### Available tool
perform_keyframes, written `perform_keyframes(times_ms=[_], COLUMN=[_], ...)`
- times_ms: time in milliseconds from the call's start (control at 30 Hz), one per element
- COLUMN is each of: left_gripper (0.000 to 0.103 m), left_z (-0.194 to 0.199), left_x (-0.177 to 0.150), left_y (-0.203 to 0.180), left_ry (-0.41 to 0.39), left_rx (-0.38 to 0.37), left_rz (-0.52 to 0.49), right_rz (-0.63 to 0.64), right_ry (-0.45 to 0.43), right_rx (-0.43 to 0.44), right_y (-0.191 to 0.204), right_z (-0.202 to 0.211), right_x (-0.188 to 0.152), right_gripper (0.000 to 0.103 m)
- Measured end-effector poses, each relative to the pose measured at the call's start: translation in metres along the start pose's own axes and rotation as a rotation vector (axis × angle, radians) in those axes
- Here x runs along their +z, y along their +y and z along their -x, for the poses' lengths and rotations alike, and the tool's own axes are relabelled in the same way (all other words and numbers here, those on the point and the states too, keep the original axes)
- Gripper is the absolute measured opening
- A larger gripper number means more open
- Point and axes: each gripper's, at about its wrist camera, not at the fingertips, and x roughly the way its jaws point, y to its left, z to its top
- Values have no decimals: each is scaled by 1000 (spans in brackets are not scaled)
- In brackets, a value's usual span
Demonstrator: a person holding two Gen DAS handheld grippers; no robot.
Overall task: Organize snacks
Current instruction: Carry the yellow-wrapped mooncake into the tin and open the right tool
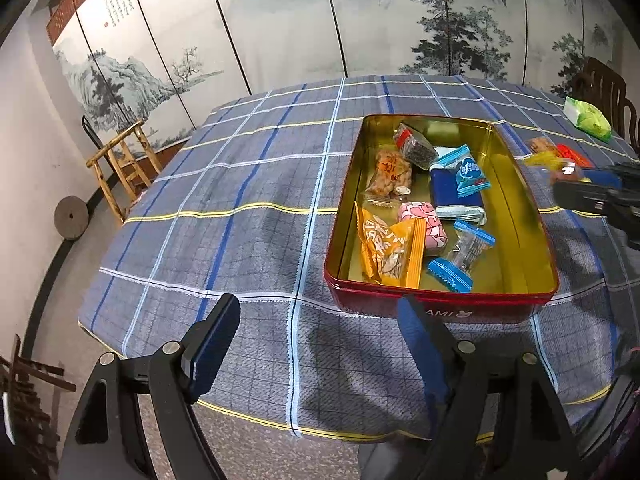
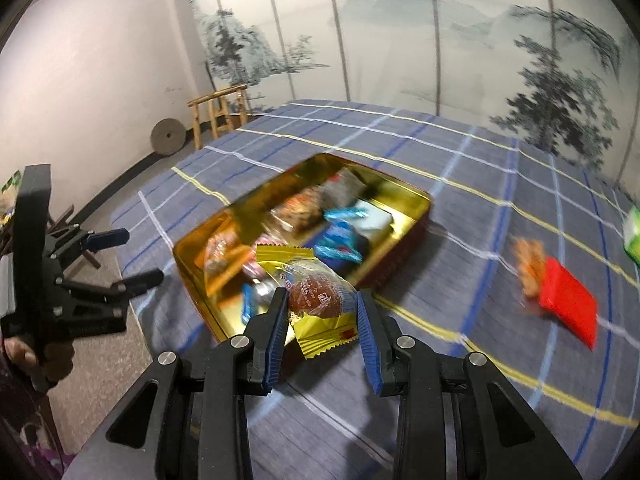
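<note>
A red tin (image 1: 440, 305) with a gold inside stands on the plaid tablecloth and holds several wrapped snacks, among them an orange packet (image 1: 386, 250) and blue-ended candies (image 1: 464, 254). My left gripper (image 1: 316, 316) is open and empty just in front of the tin's near wall; in the right wrist view the left gripper (image 2: 128, 258) is at the left. My right gripper (image 2: 322, 296) is shut on a yellow-wrapped brown snack (image 2: 316, 292), above the near corner of the tin (image 2: 416, 196). In the left wrist view the right gripper (image 1: 576, 182) is blurred, right of the tin.
On the cloth right of the tin lie a red packet (image 2: 568, 304), an orange snack (image 2: 528, 264) and a green packet (image 2: 634, 232). A bamboo chair (image 1: 120, 164) and a stone wheel (image 1: 71, 218) stand by the wall left of the table. The table's edge runs close under both grippers.
</note>
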Motion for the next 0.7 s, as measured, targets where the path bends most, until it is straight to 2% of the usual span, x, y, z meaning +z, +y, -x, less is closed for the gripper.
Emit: perform_keyframes(times_ms=[267, 700], left_gripper=[80, 80], left_z=[0, -5], left_x=[-3, -11], left_y=[2, 15], left_ry=[-8, 3], left_rx=[4, -8], left_rz=[-12, 10], right_rz=[-10, -7], right_ry=[48, 103], right_rx=[16, -12], right_y=[12, 17], right_z=[-38, -73], right_x=[19, 37], right_gripper=[35, 35])
